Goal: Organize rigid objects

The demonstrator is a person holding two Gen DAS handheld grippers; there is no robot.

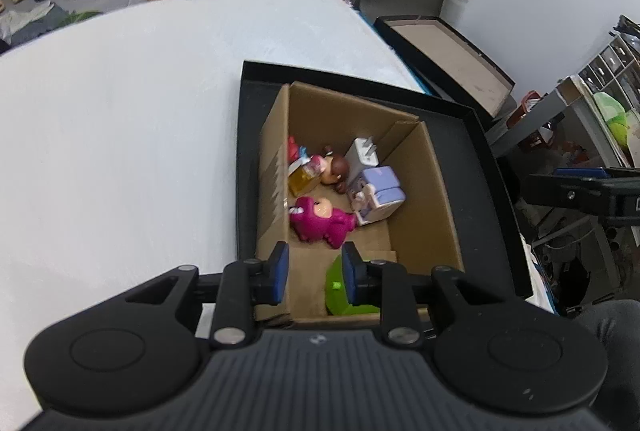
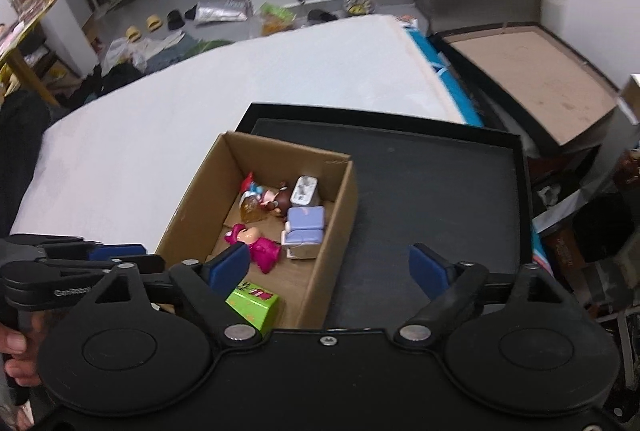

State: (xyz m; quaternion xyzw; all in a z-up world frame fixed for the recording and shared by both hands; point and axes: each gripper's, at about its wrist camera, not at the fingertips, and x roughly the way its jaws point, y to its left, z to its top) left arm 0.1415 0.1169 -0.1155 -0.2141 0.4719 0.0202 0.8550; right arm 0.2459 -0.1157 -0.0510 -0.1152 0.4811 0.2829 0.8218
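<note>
A brown cardboard box (image 1: pixel 424 191) (image 2: pixel 340 215) stands inside a black tray (image 1: pixel 472 167) (image 2: pixel 432 191). In it lie a magenta figure (image 1: pixel 320 221) (image 2: pixel 256 245), a lilac block toy (image 1: pixel 380 191) (image 2: pixel 305 227), a white charger (image 1: pixel 362 153) (image 2: pixel 305 189), a brown-haired doll (image 1: pixel 334 169) (image 2: pixel 278 201), an amber bottle (image 1: pixel 302 177) (image 2: pixel 252 209) and a green box (image 1: pixel 340 289) (image 2: pixel 254 303). My left gripper (image 1: pixel 314 273) hovers open and empty above the box's near end. My right gripper (image 2: pixel 330 271) is open wide and empty above the box's right wall.
The tray sits on a white table (image 1: pixel 120 135) (image 2: pixel 160 103). A second black tray with a brown floor (image 1: pixel 452 59) (image 2: pixel 532 75) lies beyond the table's right edge. Clutter covers the floor behind. Shelves (image 1: pixel 600 119) stand at right.
</note>
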